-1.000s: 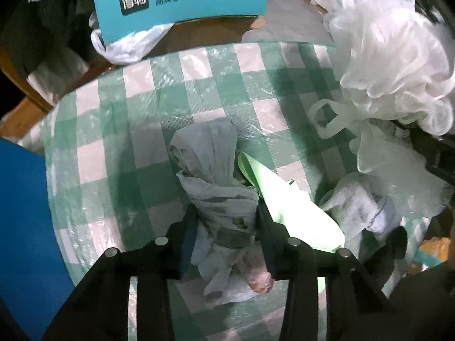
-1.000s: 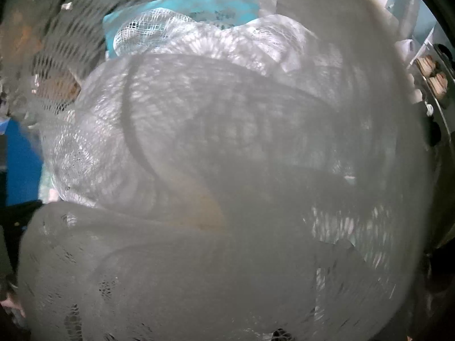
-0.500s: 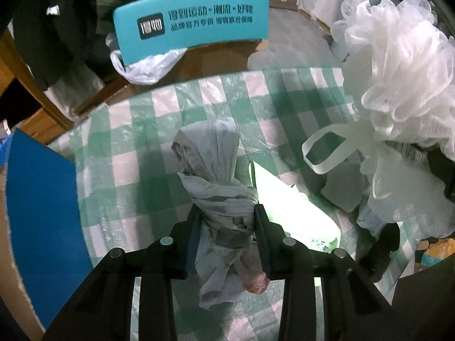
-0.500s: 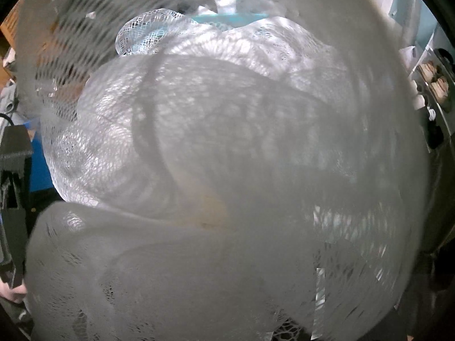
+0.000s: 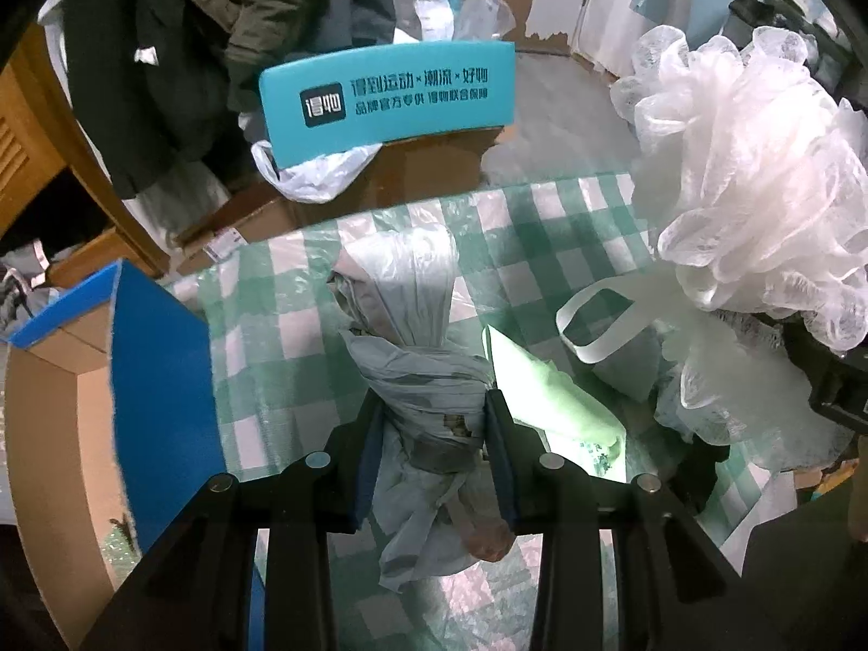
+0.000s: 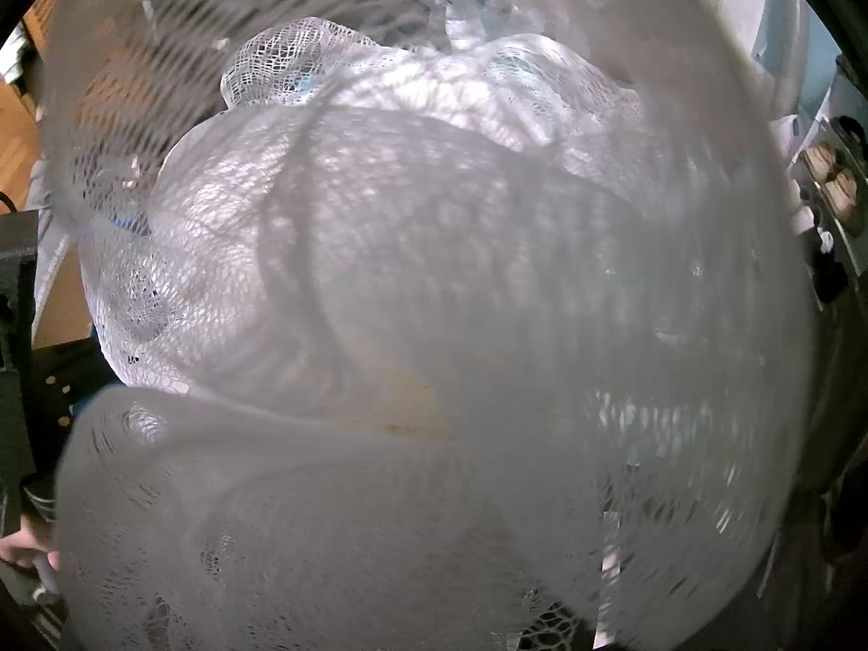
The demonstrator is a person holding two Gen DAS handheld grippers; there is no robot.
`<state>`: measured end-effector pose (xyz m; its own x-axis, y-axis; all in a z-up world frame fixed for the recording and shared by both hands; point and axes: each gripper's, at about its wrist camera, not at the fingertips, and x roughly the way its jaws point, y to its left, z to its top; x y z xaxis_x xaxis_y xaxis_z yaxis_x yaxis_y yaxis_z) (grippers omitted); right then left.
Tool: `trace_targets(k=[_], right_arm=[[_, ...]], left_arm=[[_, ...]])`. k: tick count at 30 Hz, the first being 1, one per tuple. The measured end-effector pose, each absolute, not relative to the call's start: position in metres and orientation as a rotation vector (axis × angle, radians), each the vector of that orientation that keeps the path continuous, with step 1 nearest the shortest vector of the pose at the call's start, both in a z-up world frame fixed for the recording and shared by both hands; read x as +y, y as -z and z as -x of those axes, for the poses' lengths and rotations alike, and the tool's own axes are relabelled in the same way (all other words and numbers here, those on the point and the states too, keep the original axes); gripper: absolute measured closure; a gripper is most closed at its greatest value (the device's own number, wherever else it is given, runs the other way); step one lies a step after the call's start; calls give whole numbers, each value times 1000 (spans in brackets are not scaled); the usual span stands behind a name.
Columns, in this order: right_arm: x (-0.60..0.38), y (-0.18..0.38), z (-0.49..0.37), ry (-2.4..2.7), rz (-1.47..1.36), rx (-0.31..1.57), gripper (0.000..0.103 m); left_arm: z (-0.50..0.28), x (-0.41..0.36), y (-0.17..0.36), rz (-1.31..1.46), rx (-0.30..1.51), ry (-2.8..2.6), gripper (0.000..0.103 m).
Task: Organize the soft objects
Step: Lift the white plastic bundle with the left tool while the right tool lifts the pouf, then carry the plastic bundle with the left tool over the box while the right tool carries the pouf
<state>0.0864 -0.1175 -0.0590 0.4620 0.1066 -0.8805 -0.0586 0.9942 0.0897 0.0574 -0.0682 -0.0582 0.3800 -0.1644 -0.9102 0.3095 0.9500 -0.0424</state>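
Observation:
My left gripper [image 5: 434, 407] is shut on a grey-blue knotted plastic bag bundle [image 5: 412, 325]. It grips the bundle at its taped waist and holds it in the air above the green checked tablecloth [image 5: 282, 325]. On the right a white mesh bath pouf [image 5: 759, 173] hangs with its white loop strap [image 5: 597, 320] dangling. The black body of my right gripper [image 5: 830, 374] shows beneath it. In the right wrist view the mesh pouf [image 6: 434, 298] fills the picture and hides the fingers.
A pale green plastic bag [image 5: 548, 396] lies on the cloth, right of the bundle. At the left stands an open cardboard box with blue flaps [image 5: 157, 390]. Behind the table are a teal chair back [image 5: 385, 100], a white plastic bag [image 5: 314, 173] and dark clothes [image 5: 163, 54].
My left gripper has risen with the bundle, so the cloth looks farther away and the blue box has come into view. The pouf has stayed in the right gripper and shifted with it.

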Motion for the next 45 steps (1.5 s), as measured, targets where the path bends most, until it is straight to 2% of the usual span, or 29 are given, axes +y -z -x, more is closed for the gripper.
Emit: trace_targets(k=[22, 45], right_arm=[[-95, 47, -43, -213, -19, 990, 53], [-59, 29, -8, -351, 43, 955, 53]], left_arm=[[-31, -21, 1, -147, 1016, 261, 67], [-12, 57, -21, -75, 959, 165, 67]])
